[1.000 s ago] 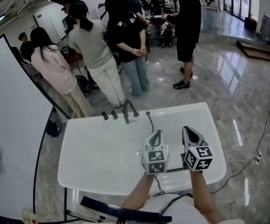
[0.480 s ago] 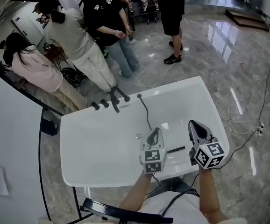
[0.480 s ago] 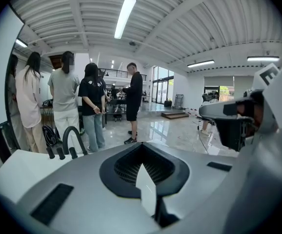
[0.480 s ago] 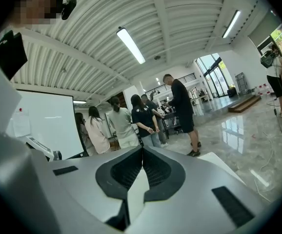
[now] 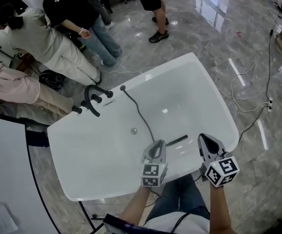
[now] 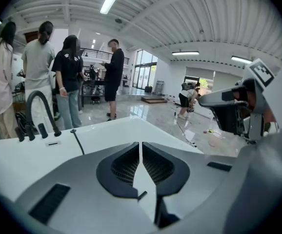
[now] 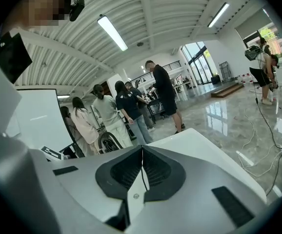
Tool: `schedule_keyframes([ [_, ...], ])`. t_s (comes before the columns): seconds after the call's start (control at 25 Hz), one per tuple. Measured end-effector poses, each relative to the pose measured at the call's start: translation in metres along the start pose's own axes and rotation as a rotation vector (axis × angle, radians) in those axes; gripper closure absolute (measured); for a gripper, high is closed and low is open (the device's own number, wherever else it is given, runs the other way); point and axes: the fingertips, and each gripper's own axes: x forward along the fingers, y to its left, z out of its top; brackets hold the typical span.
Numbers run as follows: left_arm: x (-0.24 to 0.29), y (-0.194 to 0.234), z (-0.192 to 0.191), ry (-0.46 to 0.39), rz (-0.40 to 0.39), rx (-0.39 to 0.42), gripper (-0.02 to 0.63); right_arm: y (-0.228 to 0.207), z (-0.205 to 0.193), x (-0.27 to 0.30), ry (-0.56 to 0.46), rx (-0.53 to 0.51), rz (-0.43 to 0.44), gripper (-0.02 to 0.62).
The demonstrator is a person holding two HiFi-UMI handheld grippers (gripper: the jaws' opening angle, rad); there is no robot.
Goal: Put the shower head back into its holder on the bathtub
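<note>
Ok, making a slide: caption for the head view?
Left gripper and right gripper, shut, at the bathtub; shower head lies inside.

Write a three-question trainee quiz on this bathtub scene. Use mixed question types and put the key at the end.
1. True or false: the left claw and the right claw are both shut and empty.
2. Where does the shower head lie? A) in the left claw B) inside the bathtub, by the rim nearest the claws C) in the right claw
3. Name the dark line running from the deck beside the faucet into the tub.
Key: 1 true; 2 B; 3 the hose.
</note>
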Motion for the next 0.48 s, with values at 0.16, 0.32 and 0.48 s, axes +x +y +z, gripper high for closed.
schedule_keyframes([
  [0.16,0.041,-0.012,-0.042,0.039,-0.113,0.035,0.603,-0.018,-0.027,0.001,0.007,0.028,0.007,0.588],
  [0.32,0.090,-0.015,-0.098,0.106,-0.199,0.052,0.540,-0.037,-0.057,0.006,0.025,0.041,0.011,0.588],
  [0.48,0.137,-0.019,-0.160,0.190,-0.276,0.079,0.501,-0.058,-0.085,0.012,0.036,0.062,0.022,0.588],
])
